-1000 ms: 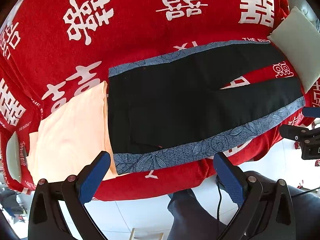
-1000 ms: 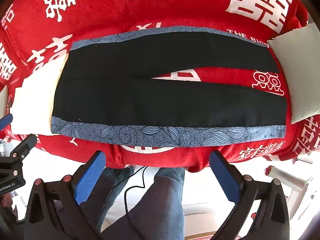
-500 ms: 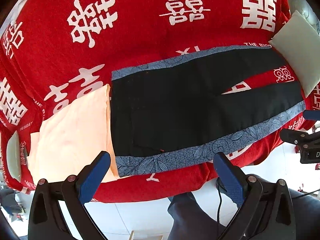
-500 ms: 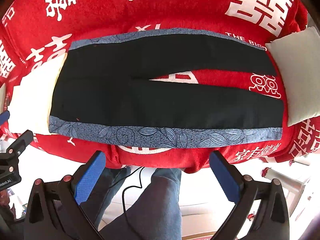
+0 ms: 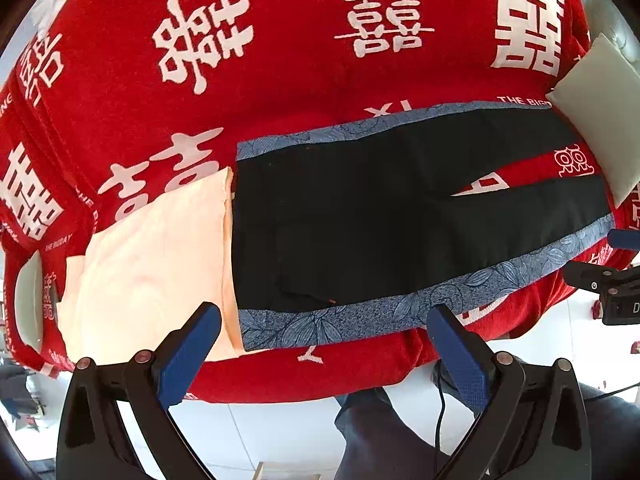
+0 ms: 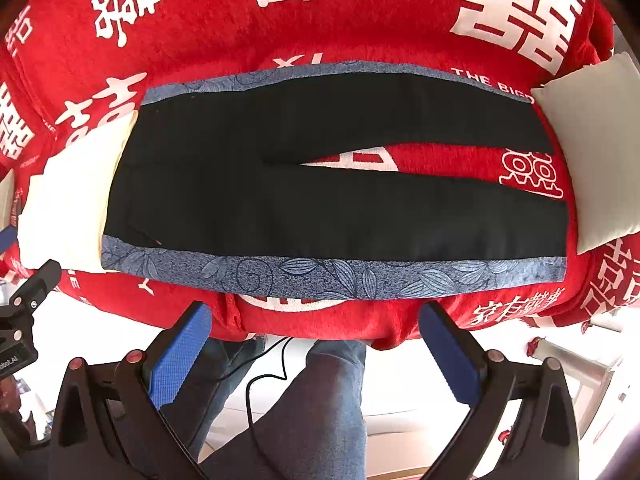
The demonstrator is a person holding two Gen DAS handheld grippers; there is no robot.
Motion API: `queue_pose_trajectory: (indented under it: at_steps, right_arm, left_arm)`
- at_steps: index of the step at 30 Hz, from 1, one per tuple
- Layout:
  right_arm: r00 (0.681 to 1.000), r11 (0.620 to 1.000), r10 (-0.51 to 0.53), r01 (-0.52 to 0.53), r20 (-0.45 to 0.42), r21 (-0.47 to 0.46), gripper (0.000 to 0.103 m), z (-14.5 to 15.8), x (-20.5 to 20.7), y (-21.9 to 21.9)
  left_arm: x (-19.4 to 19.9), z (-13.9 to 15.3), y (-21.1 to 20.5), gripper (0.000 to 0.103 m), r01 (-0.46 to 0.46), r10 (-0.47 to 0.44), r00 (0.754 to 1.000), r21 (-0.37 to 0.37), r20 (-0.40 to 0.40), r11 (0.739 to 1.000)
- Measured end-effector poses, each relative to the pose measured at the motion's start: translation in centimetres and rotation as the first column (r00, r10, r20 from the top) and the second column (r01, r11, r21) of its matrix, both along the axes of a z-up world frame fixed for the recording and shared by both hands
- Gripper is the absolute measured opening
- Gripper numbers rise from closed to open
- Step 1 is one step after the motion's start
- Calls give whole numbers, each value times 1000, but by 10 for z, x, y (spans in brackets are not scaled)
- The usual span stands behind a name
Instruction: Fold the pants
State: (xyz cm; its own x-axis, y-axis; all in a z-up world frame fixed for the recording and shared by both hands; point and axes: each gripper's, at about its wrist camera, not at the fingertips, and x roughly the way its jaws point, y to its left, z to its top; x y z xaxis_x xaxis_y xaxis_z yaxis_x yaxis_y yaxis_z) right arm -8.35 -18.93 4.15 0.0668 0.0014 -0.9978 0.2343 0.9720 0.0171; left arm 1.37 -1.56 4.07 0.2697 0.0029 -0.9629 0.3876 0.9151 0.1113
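**Pants laid flat, folding not yet begun**

A pair of black pants (image 6: 320, 200) lies spread out flat on a red blanket (image 5: 280, 60) printed with large white characters. The waist is toward the left and the two legs run to the right, parted by a narrow wedge of red. A blue leaf-patterned stripe runs along each outer side seam. A pale peach cloth (image 5: 152, 256) lies just beside the waist, its edge tucked under it. A white cushion (image 6: 592, 148) sits at the leg ends.

The left gripper (image 5: 326, 352) hovers at the near edge of the blanket by the waist corner, its blue-padded jaws spread wide and holding nothing. The right gripper (image 6: 316, 344) hangs off the near edge around the middle of the near leg, jaws also wide apart and empty. Neither touches the fabric. The person's jeans-clad legs (image 6: 320, 400) show below.

As a judgement, no fold has been made; the whole task remains, probably starting with bringing one leg over the other.
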Motion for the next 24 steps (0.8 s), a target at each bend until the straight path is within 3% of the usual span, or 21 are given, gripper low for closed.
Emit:
queue_pose_trajectory:
  at_steps: [14, 24]
  right_arm:
    - [999, 999, 35, -34, -31, 14, 103, -11, 3, 1]
    - [998, 998, 57, -56, -20, 20, 103, -9, -1, -37]
  left_arm:
    - [5, -8, 12, 103, -99, 99, 995, -10, -31, 995]
    - [-4, -6, -2, 103, -234, 234, 972, -11, -31, 972]
